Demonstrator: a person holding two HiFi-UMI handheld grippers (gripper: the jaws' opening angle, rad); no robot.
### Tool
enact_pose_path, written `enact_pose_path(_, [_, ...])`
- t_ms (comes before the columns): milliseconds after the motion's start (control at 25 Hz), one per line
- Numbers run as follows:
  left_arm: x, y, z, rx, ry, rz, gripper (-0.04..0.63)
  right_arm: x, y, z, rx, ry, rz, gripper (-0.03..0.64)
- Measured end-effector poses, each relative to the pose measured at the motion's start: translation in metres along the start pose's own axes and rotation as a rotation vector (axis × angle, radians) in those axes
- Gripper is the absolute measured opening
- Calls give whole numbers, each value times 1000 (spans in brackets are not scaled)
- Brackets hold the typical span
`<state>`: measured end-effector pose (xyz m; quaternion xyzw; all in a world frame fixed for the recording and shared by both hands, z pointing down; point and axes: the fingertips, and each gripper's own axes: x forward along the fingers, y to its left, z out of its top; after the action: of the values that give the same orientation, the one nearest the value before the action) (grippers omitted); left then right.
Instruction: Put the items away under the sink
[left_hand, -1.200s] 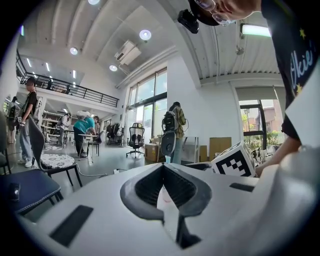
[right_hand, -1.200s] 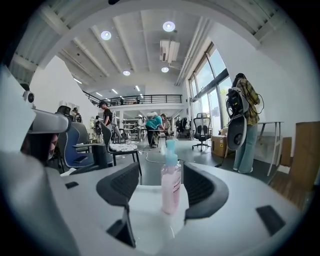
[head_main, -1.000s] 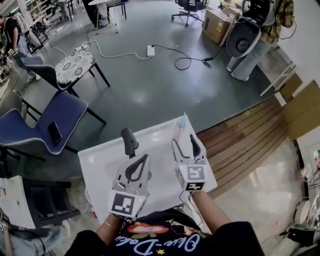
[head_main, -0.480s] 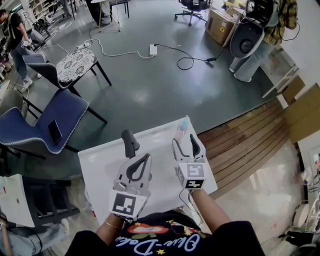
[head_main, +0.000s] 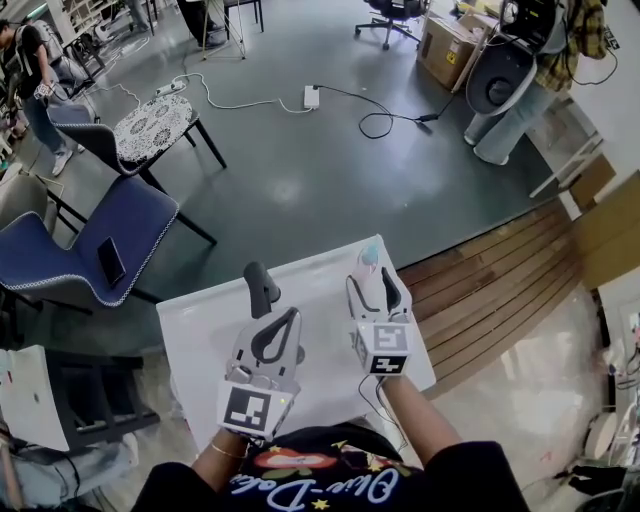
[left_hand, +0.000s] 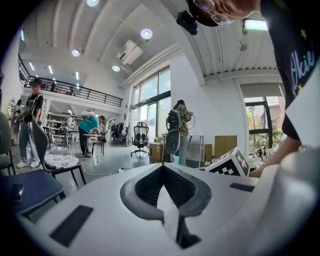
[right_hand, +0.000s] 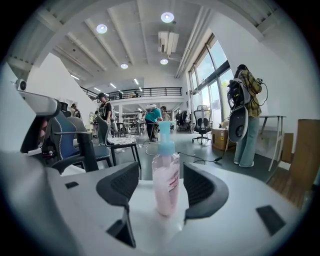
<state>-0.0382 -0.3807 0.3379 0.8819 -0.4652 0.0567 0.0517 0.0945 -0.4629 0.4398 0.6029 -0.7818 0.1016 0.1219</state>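
A pink pump bottle (right_hand: 165, 181) with a light-blue pump stands upright on the white table (head_main: 200, 330), near its far edge (head_main: 367, 258). My right gripper (right_hand: 161, 189) is open, one jaw on each side of the bottle with a small gap to each; in the head view it (head_main: 372, 290) sits just behind the bottle. My left gripper (head_main: 291, 318) hovers over the table's middle, shut with nothing held; its tips meet in the left gripper view (left_hand: 162, 169). A dark upright handle-like piece (head_main: 259, 285) rises from the table just beyond the left gripper.
Beyond the table's far edge is grey floor with blue chairs (head_main: 95, 250), a patterned stool (head_main: 152, 125) and loose cables (head_main: 375, 120). Wooden decking (head_main: 500, 280) lies to the right. A person (head_main: 510, 90) stands far right beside a cardboard box (head_main: 450, 50).
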Motion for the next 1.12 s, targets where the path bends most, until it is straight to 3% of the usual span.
enact_pose_path(1120, [7, 8, -8, -49, 25, 41, 8, 29, -9, -23, -2, 40, 8, 276])
